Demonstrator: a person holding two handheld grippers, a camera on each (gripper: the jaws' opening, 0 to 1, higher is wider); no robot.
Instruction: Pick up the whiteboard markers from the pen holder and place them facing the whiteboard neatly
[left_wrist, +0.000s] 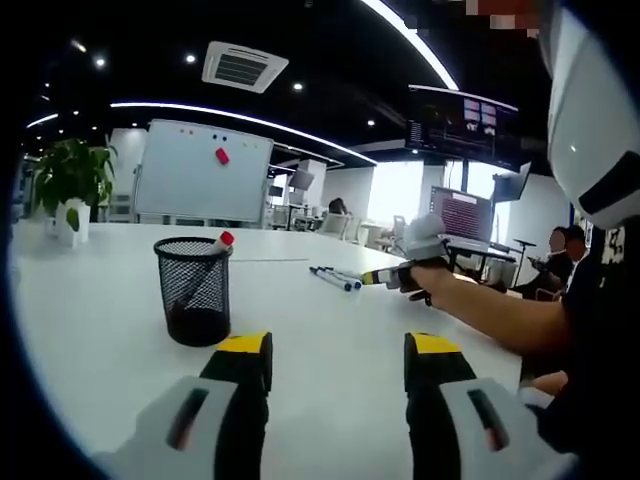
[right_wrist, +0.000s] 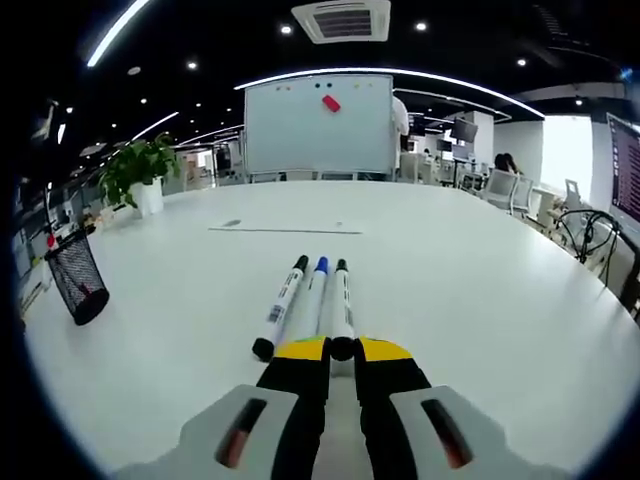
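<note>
Left hand-held gripper: released, jaws wide apart, nothing between them, hovering over the white bench just in front of the black wire-mesh pen holder. One red-capped whiteboard marker left in the holder, leaning against the rim, cap up.

Right hand-held gripper: clenched on the tail end of the black-capped white marker, jaws nearly together around it. Marker lying along the bench, cap pointing toward the freestanding whiteboard at the far end. Blue-capped marker right beside it on the left, touching or nearly so; second black-capped marker further left, angled slightly outward at the tail. All three caps toward the whiteboard.

Potted green plant at the far left bench edge. Pen holder seen tilted at far left of the right gripper view.
</note>
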